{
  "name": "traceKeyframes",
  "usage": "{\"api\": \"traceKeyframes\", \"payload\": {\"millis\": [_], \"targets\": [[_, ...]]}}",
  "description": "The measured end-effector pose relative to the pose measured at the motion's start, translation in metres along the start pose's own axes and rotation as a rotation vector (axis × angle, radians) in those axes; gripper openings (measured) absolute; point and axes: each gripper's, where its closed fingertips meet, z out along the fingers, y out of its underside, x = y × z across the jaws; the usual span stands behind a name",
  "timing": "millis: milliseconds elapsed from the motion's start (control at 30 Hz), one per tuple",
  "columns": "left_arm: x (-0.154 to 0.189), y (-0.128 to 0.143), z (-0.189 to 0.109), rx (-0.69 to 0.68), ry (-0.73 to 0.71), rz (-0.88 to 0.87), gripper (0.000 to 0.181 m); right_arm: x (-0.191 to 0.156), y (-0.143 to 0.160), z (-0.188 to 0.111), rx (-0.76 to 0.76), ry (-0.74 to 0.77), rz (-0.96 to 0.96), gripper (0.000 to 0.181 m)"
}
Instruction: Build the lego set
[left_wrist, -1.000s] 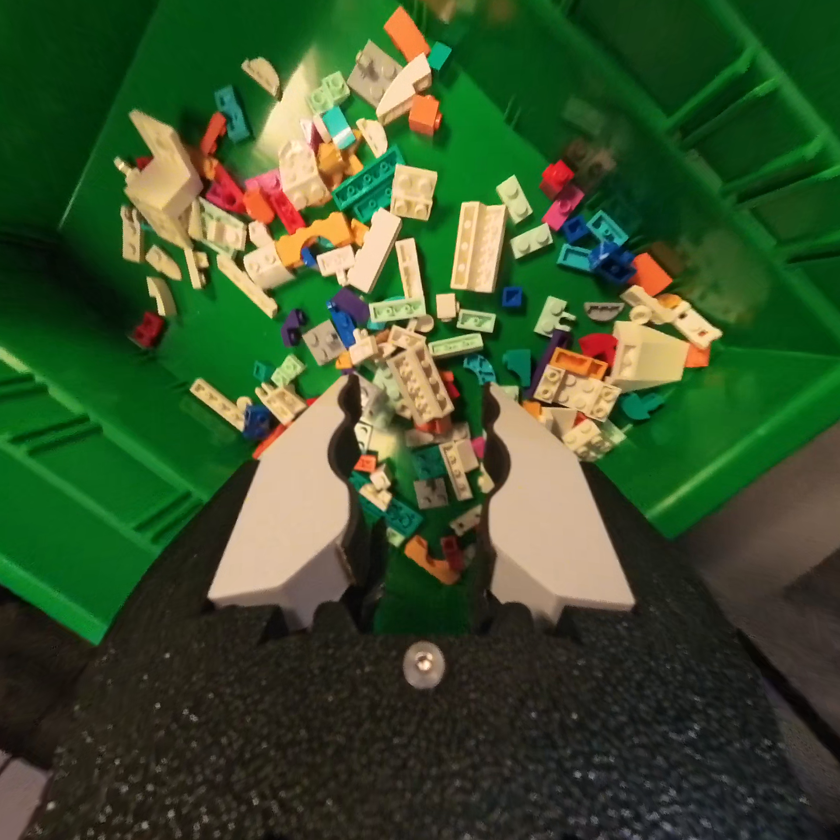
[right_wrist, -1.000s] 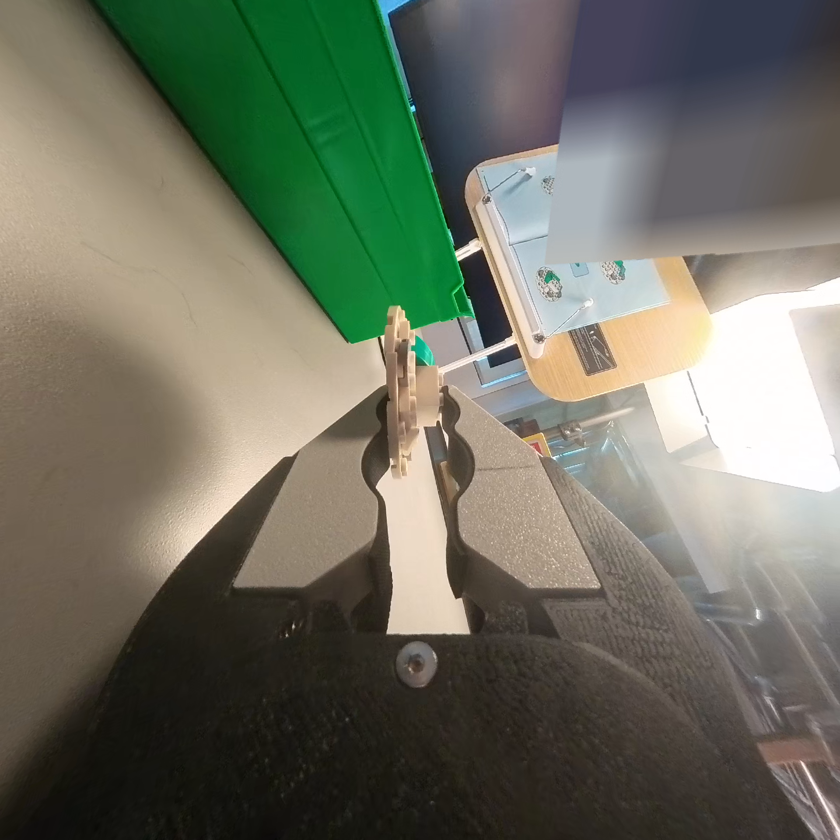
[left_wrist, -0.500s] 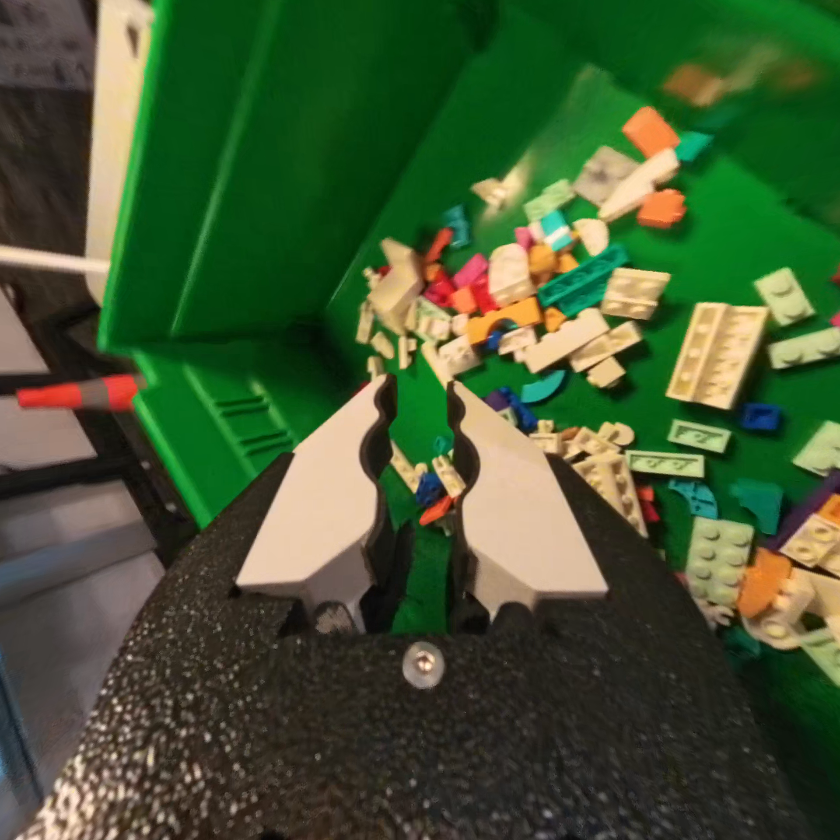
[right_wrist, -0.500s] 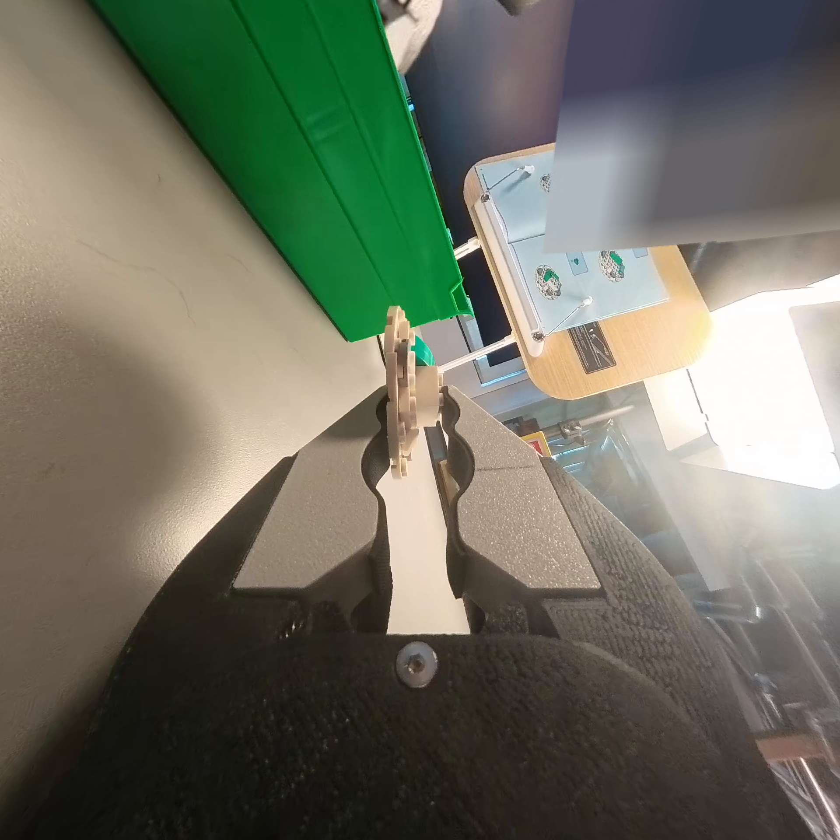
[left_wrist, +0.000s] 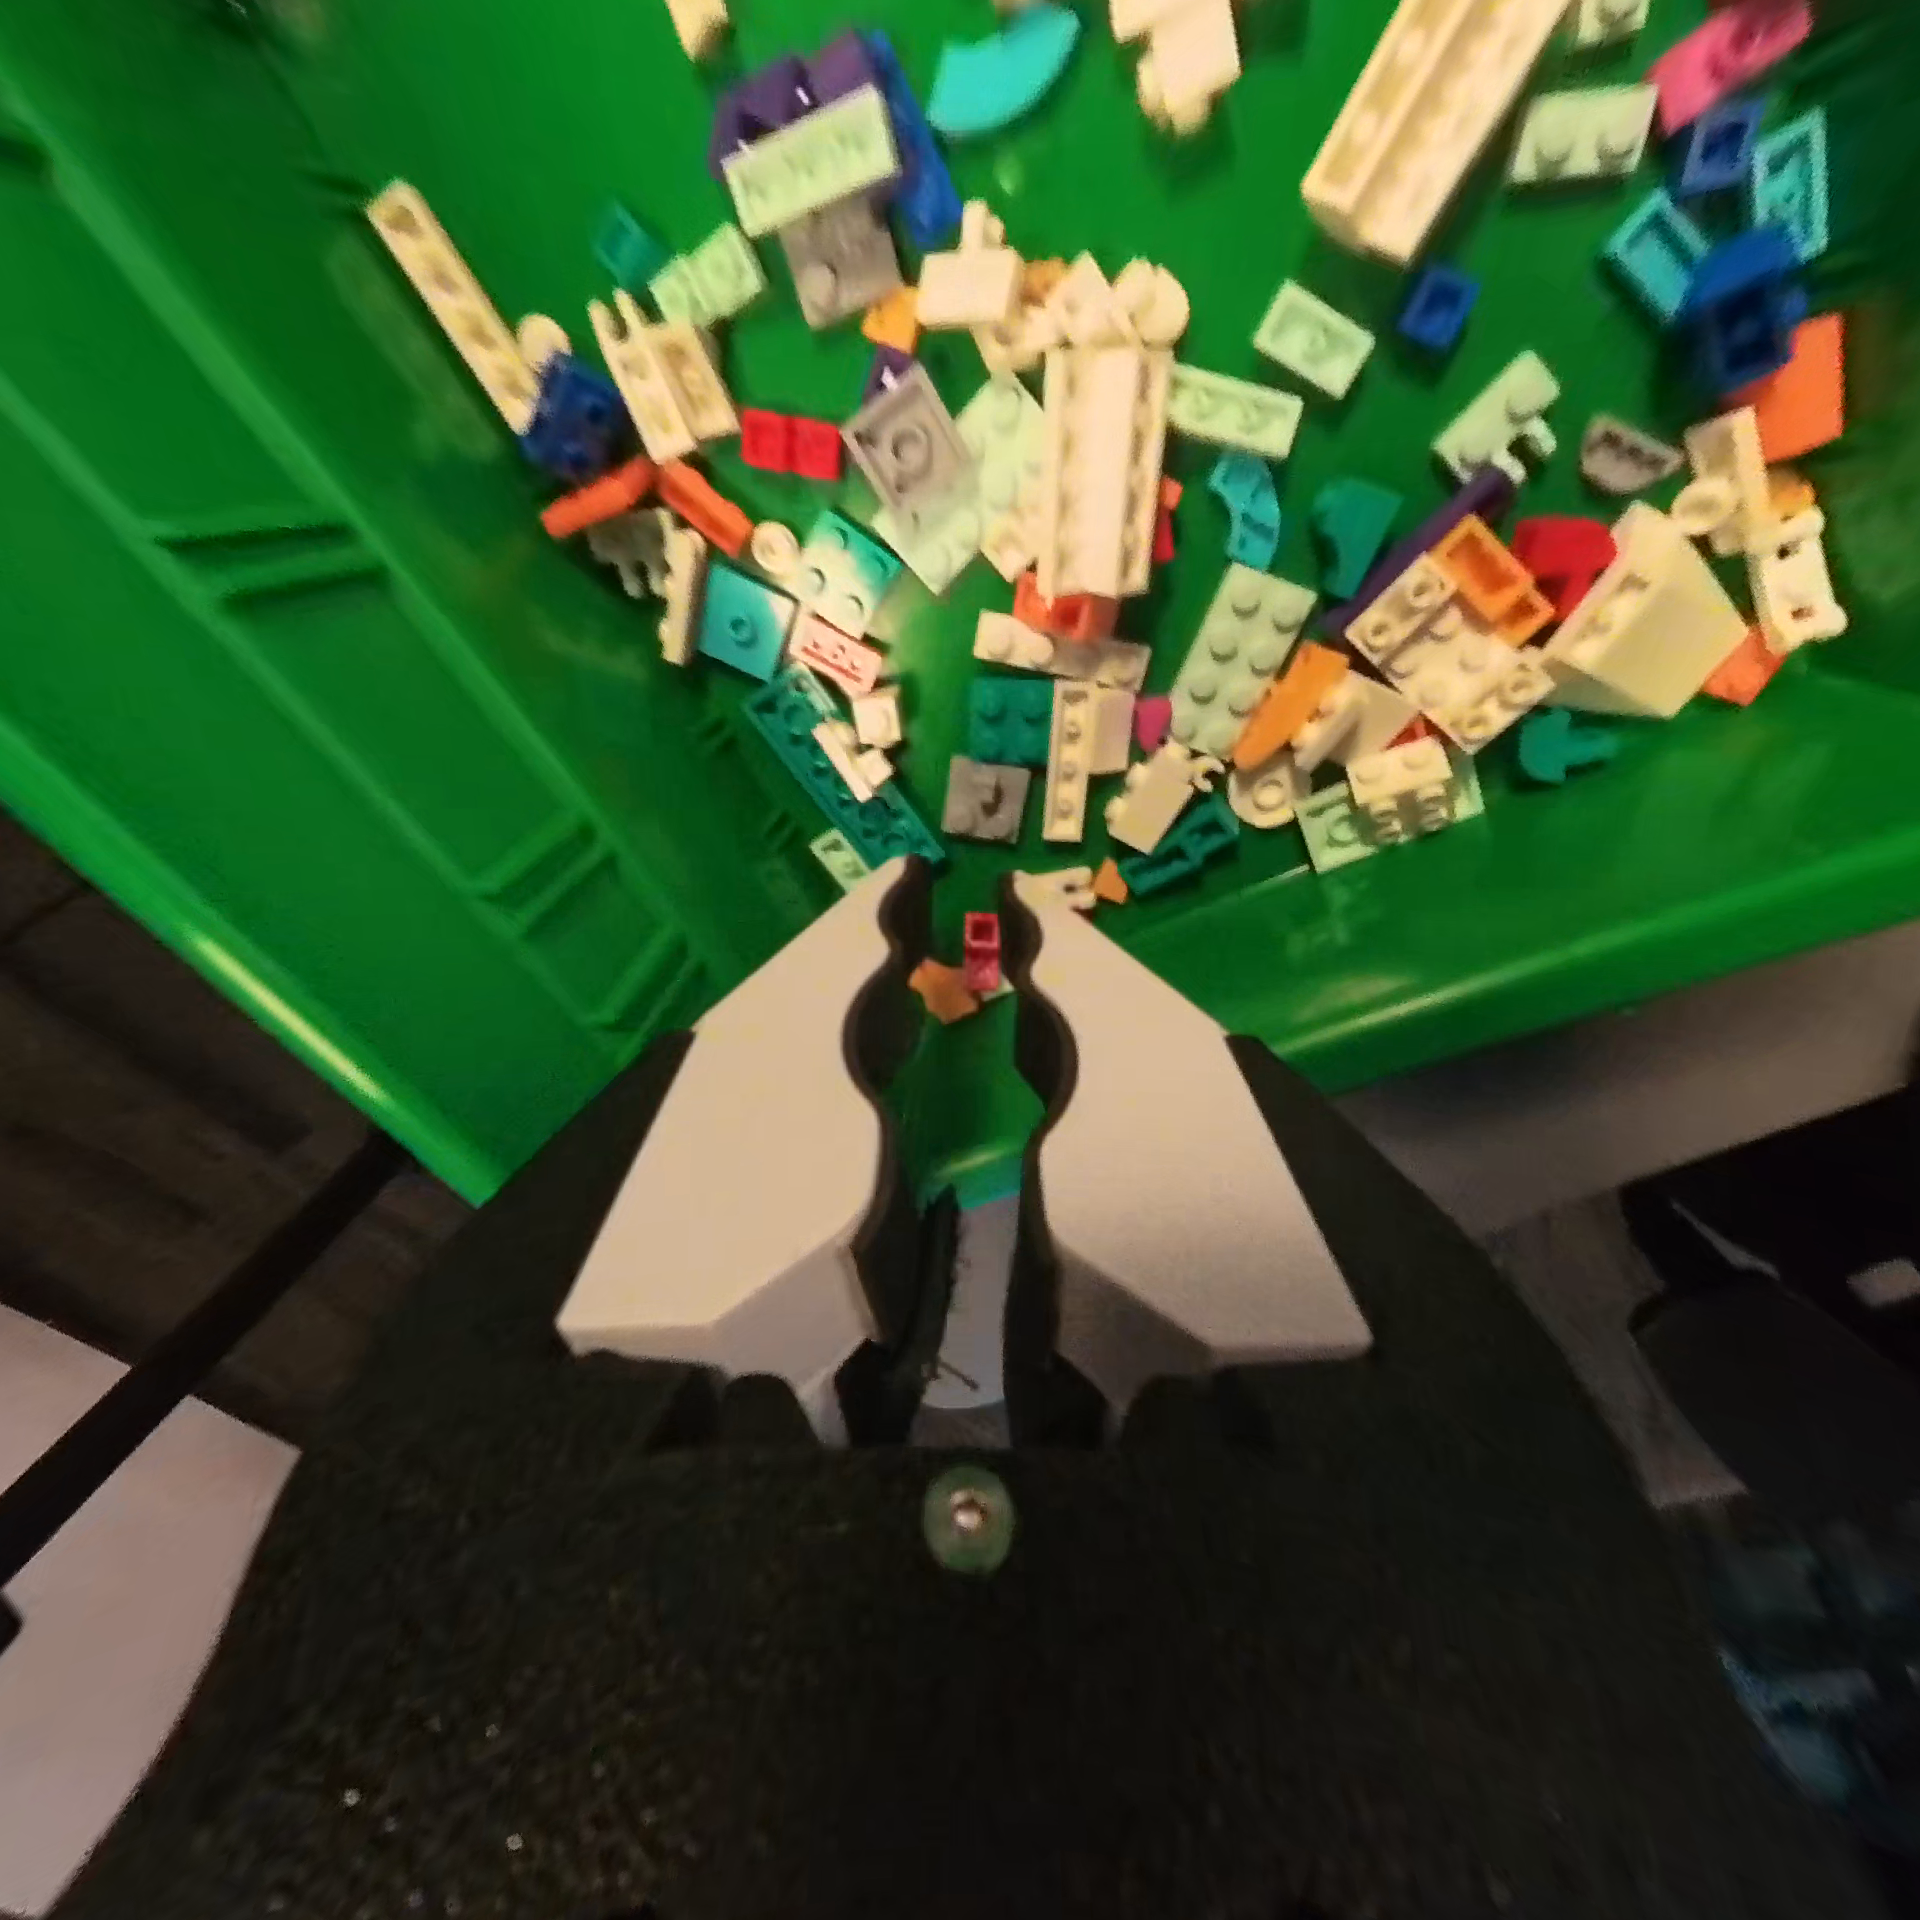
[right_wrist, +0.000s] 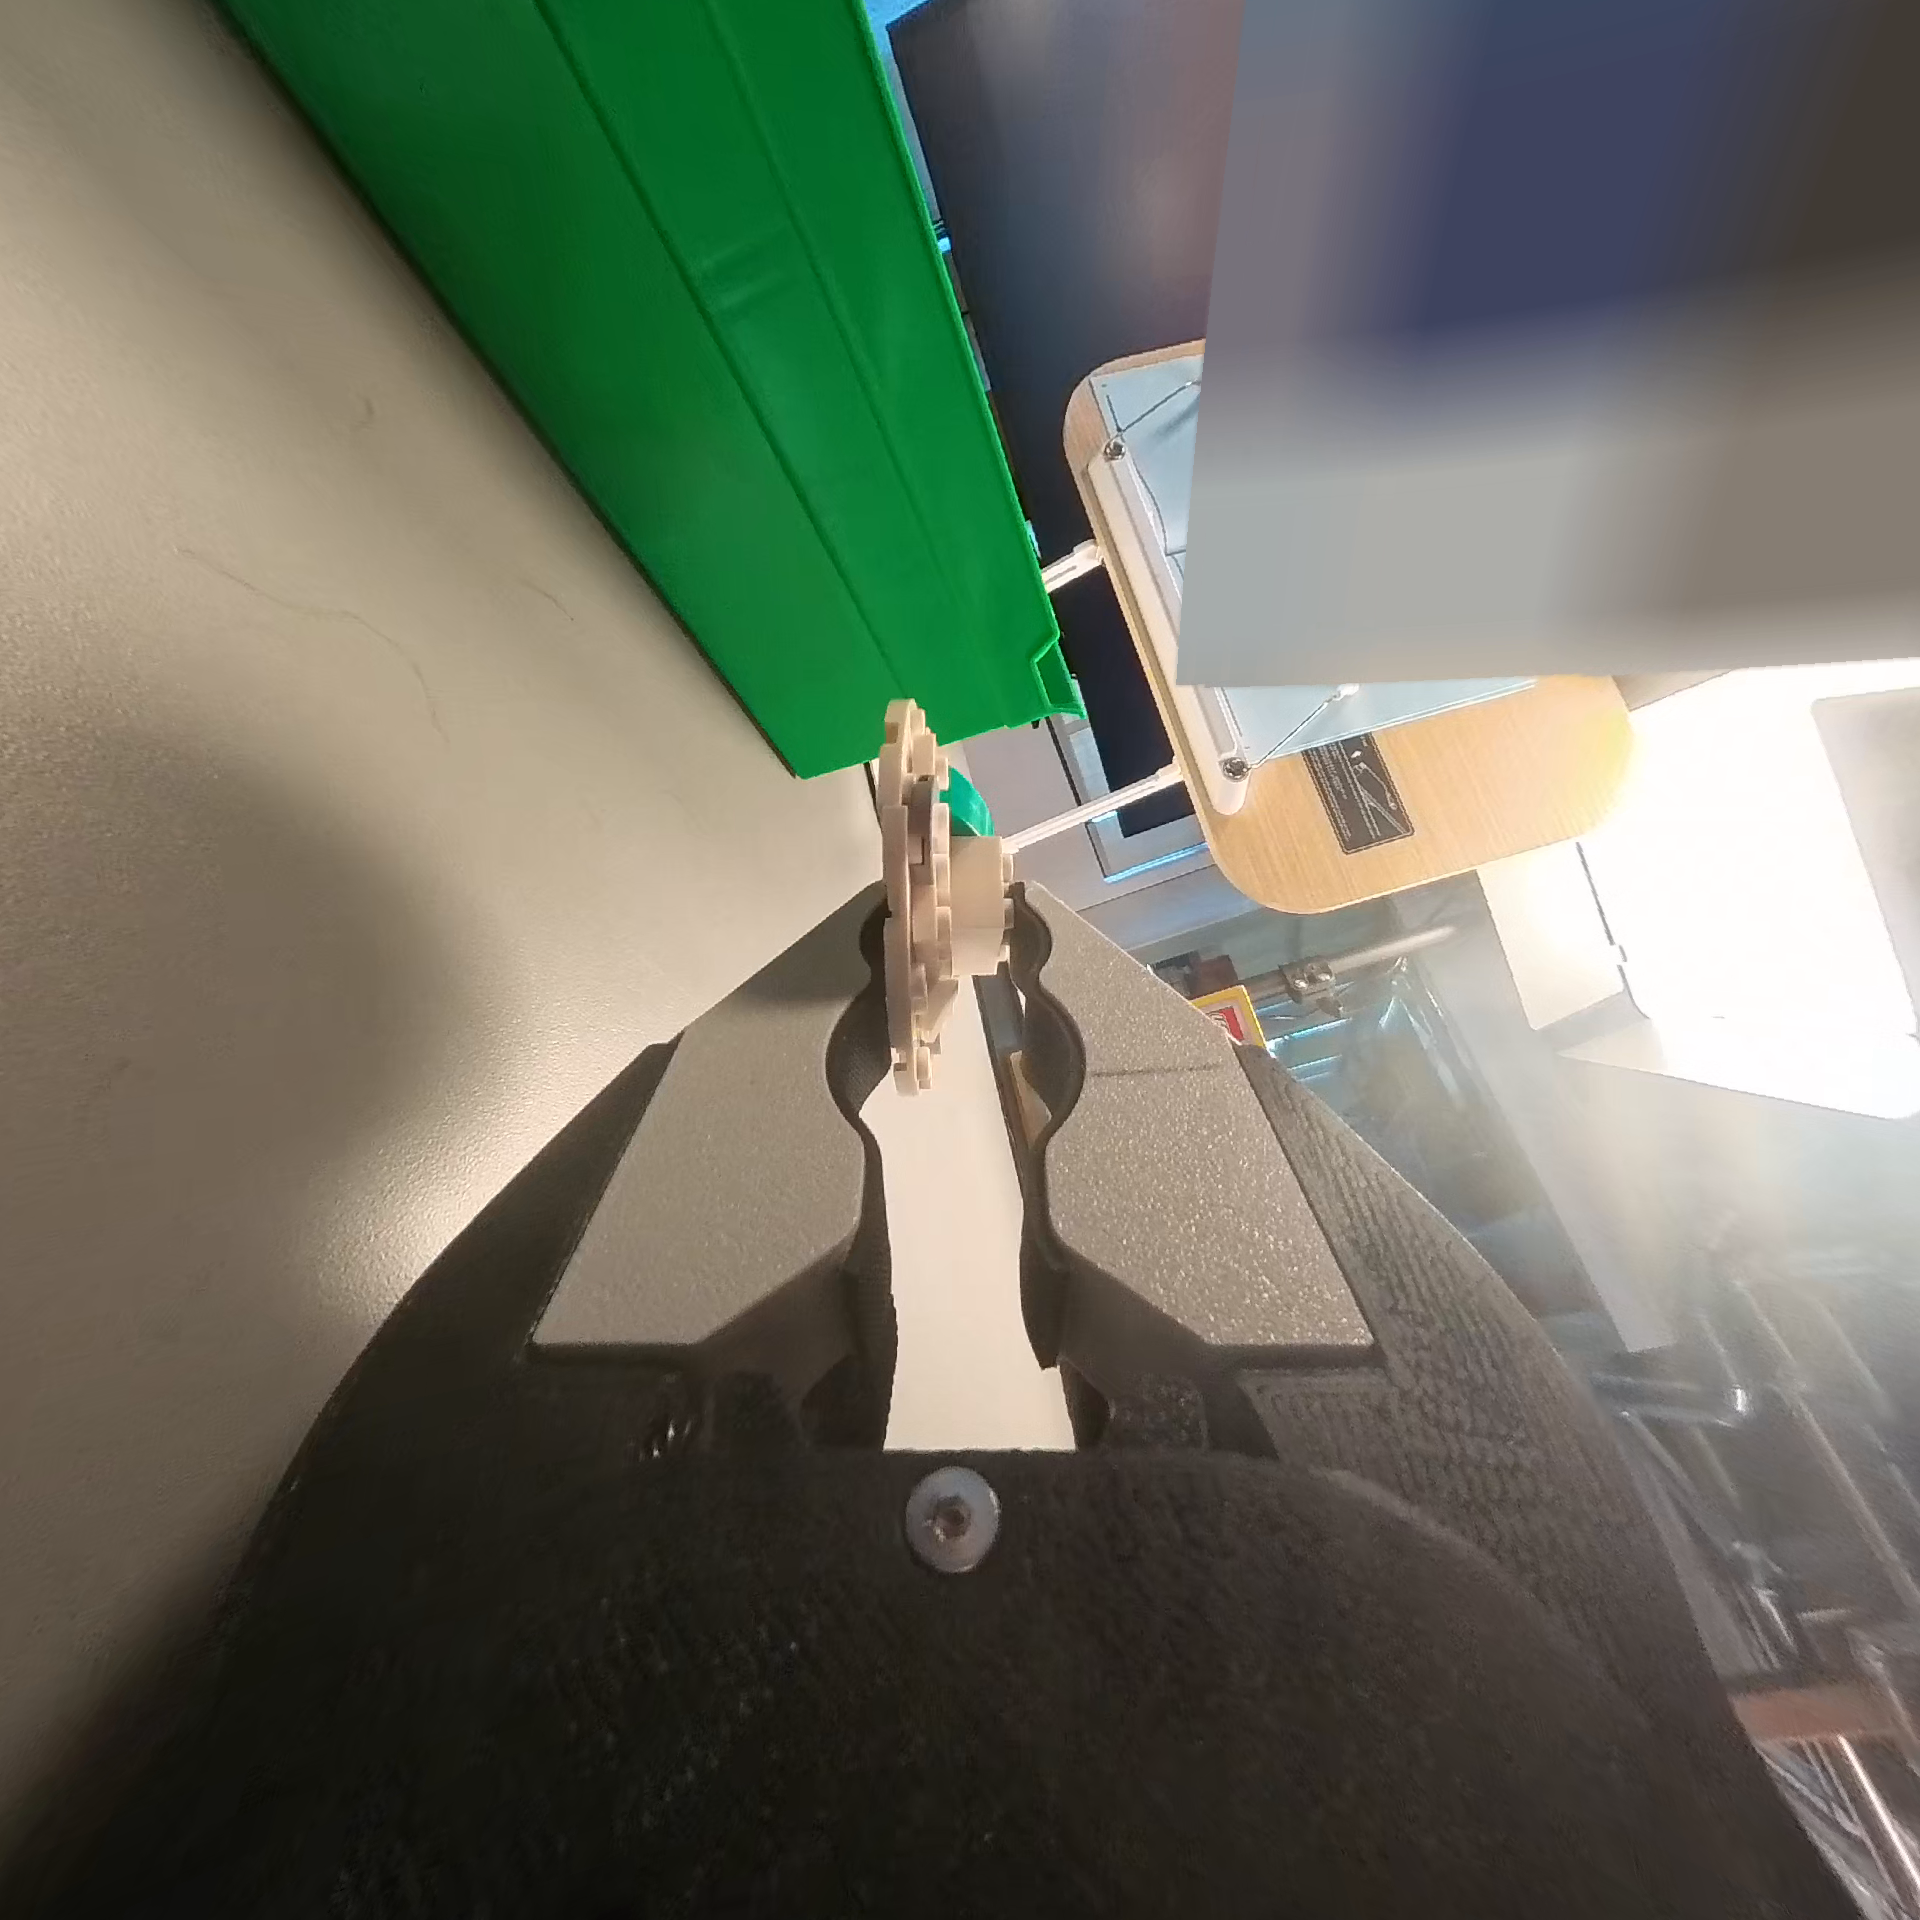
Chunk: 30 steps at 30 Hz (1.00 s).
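A small tan assembly of round, stud-edged lego plates with a pale block on one side (right_wrist: 930, 904) sits pinched edge-on between the tips of the right tool (right_wrist: 951, 914), whose grey fingers (right_wrist: 727, 1174) are clenched on it, above a pale grey tabletop (right_wrist: 260, 623) and just beside the outer wall of a green plastic bin (right_wrist: 727, 343). A small green piece (right_wrist: 971, 805) shows just behind the assembly; whether it is attached cannot be told. Beyond the bin stand a rounded light-wood board carrying a white framed sheet (right_wrist: 1434, 821) and a dark screen (right_wrist: 1039, 260). Inside the bin (left_wrist: 312, 644), seen from the left wrist, lies a loose scatter of lego pieces (left_wrist: 1091, 499) in white, mint, teal, orange, blue, red, purple and grey, among them a long white brick (left_wrist: 1096, 483), a large white slope block (left_wrist: 1642, 639) and a long teal studded plate (left_wrist: 842, 779). The left tool (left_wrist: 971, 899) hovers over the near edge of the scatter, its pale fingers (left_wrist: 748, 1164) parted by a narrow gap and gripping nothing; a small red brick (left_wrist: 982, 948) and an orange piece (left_wrist: 943, 987) lie on the bin floor, seen through that gap. The view is motion-blurred.
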Motion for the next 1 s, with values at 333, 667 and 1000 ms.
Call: {"api": "traceKeyframes", "payload": {"millis": [333, 667, 1000], "targets": [[0.01, -0.023, 0.013, 0.052, 0.024, 0.131, 0.0, 0.0, -0.001, 0.0, 0.004, -0.002, 0.001, 0.018], [0.025, -0.08, 0.01, 0.237, 0.091, 0.245, 0.001, 0.0, -0.001, 0.0, 0.005, 0.0, -0.003, 0.018], [0.059, -0.059, 0.013, 0.195, 0.275, 0.232, 0.023, -0.001, -0.002, -0.001, 0.007, -0.001, -0.001, 0.018]]}}
